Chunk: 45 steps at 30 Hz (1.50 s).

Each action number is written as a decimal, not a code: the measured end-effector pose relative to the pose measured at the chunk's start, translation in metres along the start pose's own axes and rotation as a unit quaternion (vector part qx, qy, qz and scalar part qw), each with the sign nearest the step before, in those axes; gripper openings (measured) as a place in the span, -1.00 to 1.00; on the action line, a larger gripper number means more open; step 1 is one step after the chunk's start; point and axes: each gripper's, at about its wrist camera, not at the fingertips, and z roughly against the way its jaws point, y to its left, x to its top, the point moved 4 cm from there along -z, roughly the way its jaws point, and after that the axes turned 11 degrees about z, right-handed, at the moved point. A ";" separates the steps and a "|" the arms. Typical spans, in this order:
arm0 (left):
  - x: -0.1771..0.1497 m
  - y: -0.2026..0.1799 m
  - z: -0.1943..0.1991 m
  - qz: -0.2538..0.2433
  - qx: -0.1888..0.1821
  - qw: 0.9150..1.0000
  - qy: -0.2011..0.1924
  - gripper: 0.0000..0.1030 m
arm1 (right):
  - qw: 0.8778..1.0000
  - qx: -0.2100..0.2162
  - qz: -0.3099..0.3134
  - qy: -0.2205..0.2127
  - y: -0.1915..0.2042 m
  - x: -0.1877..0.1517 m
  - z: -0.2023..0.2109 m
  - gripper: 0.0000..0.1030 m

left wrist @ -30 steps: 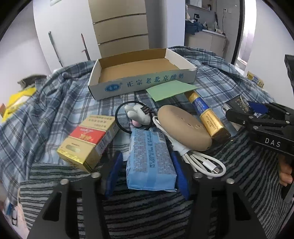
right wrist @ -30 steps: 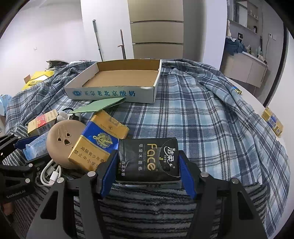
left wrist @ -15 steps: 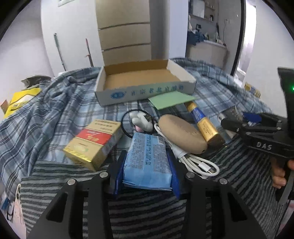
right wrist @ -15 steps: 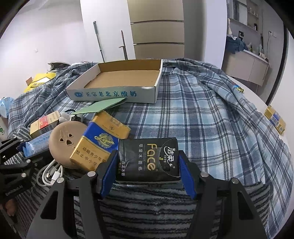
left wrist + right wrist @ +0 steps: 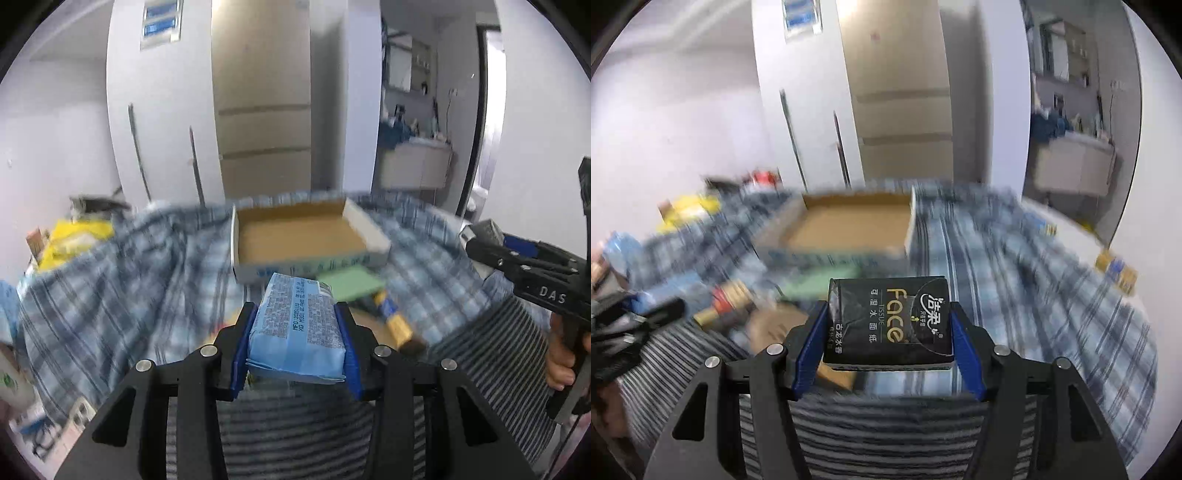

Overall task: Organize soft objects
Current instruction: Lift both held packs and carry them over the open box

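My left gripper [image 5: 295, 325] is shut on a light blue tissue pack [image 5: 297, 328] and holds it above the checked cloth. My right gripper [image 5: 888, 325] is shut on a black "Face" tissue pack [image 5: 890, 321], also lifted. It shows at the right of the left wrist view [image 5: 491, 240]. An open cardboard box [image 5: 299, 236] lies ahead of both grippers, its floor bare; in the right wrist view [image 5: 849, 229] it is blurred.
A green card [image 5: 349, 284] and a blue and gold carton [image 5: 393, 319] lie in front of the box. A striped towel [image 5: 502, 354] covers the near side. A yellow bag [image 5: 74, 240] lies far left. Small boxes [image 5: 1115, 269] lie far right.
Both grippers have risen off the cloth with their tissue packs and tilted up. The table items have dropped lower in both views, which are now motion-blurred.
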 end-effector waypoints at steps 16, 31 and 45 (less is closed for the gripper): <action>0.150 -0.016 0.022 0.020 -0.020 0.988 -0.155 -0.15 | 0.990 -0.062 0.024 -0.121 0.026 0.156 0.004 0.20; 0.168 -0.005 -0.065 0.022 0.005 0.992 -0.126 -0.15 | 0.994 -0.068 -0.003 -0.080 -0.005 0.152 -0.067 0.20; 0.105 0.025 -0.199 0.024 0.051 0.997 0.055 -0.15 | 0.997 -0.042 0.042 0.042 0.016 0.097 -0.156 0.20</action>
